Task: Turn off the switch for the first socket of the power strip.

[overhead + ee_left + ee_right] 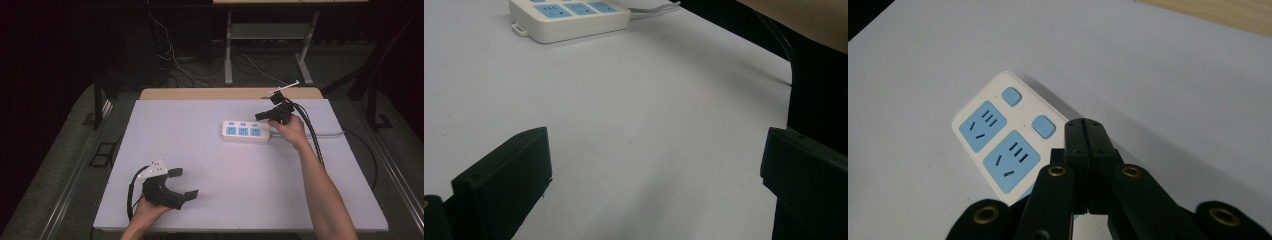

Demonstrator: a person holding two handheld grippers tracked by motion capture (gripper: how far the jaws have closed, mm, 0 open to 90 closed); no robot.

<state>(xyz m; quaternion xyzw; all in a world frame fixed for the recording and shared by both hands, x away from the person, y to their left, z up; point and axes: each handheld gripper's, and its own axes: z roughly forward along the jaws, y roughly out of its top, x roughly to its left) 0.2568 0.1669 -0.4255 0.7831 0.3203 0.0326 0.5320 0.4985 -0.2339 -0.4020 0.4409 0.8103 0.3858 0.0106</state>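
one white table (210, 165) in a dark room; left tongs (182, 183) apart; right tongs (261, 116) together.

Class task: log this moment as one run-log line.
right tongs: shut, empty, over power strip switch end | left tongs: open, empty, near table front edge

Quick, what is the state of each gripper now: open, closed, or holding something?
Left gripper: open, holding nothing, low over the table.
Right gripper: closed with nothing between the jaws, tips over the power strip by its switches.
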